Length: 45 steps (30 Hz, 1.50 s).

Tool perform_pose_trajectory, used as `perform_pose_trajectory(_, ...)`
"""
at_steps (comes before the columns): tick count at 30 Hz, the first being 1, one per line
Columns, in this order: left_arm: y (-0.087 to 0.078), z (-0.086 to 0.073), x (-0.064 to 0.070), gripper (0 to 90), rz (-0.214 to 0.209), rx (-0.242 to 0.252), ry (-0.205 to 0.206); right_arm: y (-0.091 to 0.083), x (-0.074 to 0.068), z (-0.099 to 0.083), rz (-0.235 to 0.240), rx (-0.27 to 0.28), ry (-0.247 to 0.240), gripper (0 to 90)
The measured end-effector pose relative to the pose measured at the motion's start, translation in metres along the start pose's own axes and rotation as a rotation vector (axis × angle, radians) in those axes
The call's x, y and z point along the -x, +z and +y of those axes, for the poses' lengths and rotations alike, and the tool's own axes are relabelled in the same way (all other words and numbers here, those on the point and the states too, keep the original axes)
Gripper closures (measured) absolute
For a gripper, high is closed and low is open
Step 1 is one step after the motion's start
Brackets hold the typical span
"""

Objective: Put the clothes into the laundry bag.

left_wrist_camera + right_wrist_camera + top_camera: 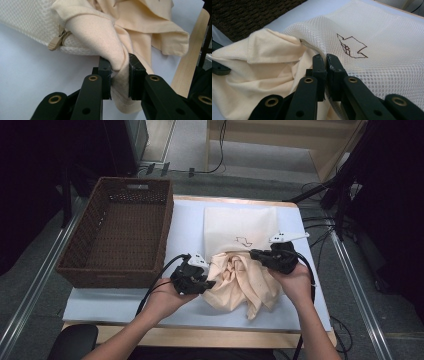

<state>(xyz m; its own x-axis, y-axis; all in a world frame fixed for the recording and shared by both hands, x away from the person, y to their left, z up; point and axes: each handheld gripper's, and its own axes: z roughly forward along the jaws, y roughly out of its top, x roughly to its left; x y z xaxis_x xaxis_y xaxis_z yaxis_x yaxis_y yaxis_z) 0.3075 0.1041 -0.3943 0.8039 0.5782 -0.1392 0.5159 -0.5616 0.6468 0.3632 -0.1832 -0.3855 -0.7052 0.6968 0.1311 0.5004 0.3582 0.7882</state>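
Cream cloth (140, 27), bunched and half out of the mesh laundry bag (240, 227), lies between the two tongs on the white table cover (125, 305). A wicker basket (117, 237) stands well off beyond the left tong. That left gripper (119, 75) is clenched on a thick fold of the cloth; the right gripper (326, 75) is pinched tight on the bag's opening edge, just beside its drawn emblem (350, 46). The step looks like stuffing the cloth inside. To do it well, lift the right tong to hold the mouth wide, then feed the fold forward in short pushes, regripping nearer the loose tail.
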Motion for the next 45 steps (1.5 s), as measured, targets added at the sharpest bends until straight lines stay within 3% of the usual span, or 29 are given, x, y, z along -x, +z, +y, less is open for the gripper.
perform_pose_trajectory(6, -0.010, 0.006, 0.004, 78.6, -0.012, 0.012, 0.023, 0.001, -0.001, 0.000, 0.002, -0.003, -0.011, 87.0)
perform_pose_trajectory(8, -0.002, 0.004, 0.000, 81.0, -0.042, 0.007, 0.003, 0.002, -0.001, 0.000, 0.004, -0.004, -0.012, 87.0)
perform_pose_trajectory(12, 0.008, 0.008, -0.001, 81.9, -0.051, 0.022, 0.007, 0.002, -0.003, 0.001, 0.005, -0.005, -0.014, 87.1)
perform_pose_trajectory(23, 0.032, 0.046, 0.013, 81.9, -0.057, 0.091, 0.069, 0.000, -0.002, 0.002, 0.005, 0.003, -0.008, 87.1)
perform_pose_trajectory(27, 0.045, 0.058, 0.021, 81.9, -0.065, 0.095, 0.112, 0.000, -0.002, 0.002, 0.005, 0.003, -0.007, 87.1)
perform_pose_trajectory(32, 0.067, 0.060, 0.025, 81.9, -0.089, 0.086, 0.119, 0.000, -0.002, 0.002, 0.003, 0.007, -0.006, 87.1)
perform_pose_trajectory(36, 0.081, 0.059, 0.022, 81.9, -0.088, 0.087, 0.110, 0.000, -0.003, 0.002, 0.005, 0.007, -0.002, 87.1)
perform_pose_trajectory(40, 0.103, 0.054, 0.011, 82.0, -0.062, 0.039, 0.099, 0.000, -0.003, 0.002, 0.010, 0.008, -0.004, 87.2)
perform_pose_trajectory(45, 0.112, 0.052, 0.000, 81.9, -0.026, 0.031, 0.077, 0.001, -0.004, 0.002, 0.018, -0.001, -0.006, 87.4)
